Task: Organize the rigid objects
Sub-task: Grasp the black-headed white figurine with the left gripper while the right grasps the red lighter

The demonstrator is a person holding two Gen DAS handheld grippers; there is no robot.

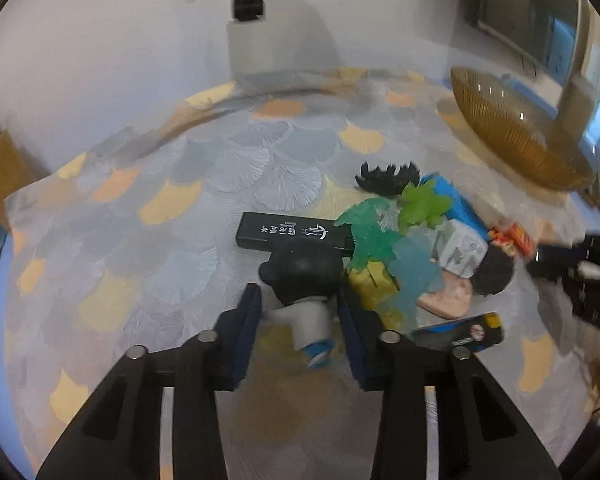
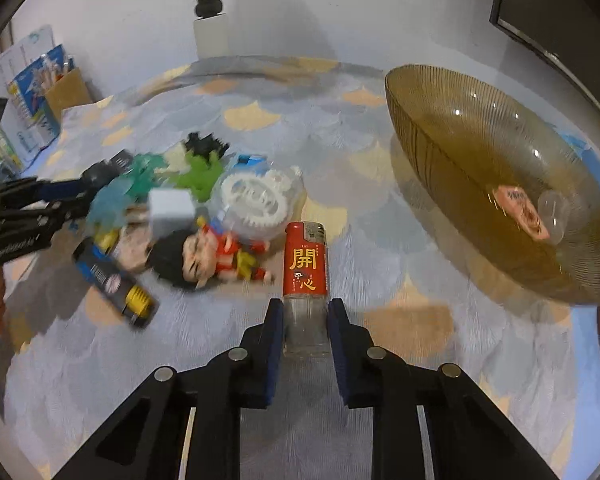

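The right tongs (image 2: 302, 322) are clamping the clear base of a hard, slick lighter (image 2: 305, 276), while the left tongs (image 1: 298, 312) are squeezing a light, rigid figurine (image 1: 300, 284) on the surface (image 1: 140, 240), near the amber bowl (image 2: 440, 152).

Red lighter (image 2: 305, 264), amber ribbed bowl (image 2: 452, 128), perhaps grey-orange fan-patterned cloth (image 2: 260, 116).

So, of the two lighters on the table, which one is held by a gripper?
The red lighter with the clear base: the right gripper is shut on that base. The dark blue lighter with the yellow end lies free beside the toy pile.
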